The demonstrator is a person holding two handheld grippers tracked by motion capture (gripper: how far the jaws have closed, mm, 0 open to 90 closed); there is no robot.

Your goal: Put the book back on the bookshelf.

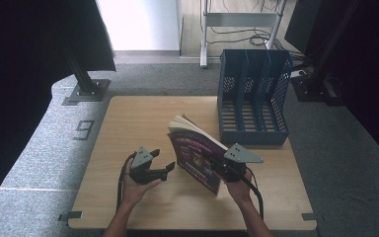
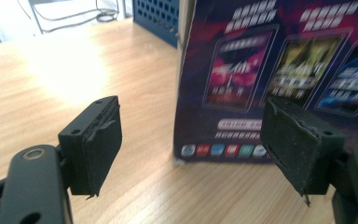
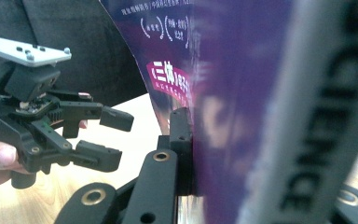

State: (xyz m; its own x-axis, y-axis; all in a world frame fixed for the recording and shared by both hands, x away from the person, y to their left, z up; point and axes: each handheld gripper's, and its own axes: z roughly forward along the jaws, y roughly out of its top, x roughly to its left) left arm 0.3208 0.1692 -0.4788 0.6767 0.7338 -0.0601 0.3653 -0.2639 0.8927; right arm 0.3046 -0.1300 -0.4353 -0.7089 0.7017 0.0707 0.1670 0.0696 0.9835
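Your right gripper (image 1: 216,165) had its fingers pinching the book (image 1: 195,150), propped upright mid-desk (image 1: 128,118). Left gripper (image 1: 164,169) sat spread beside the cover, apparently not touching. Probably mid-handling; next you'd steady it and lift toward the blue file rack (image 1: 253,96).
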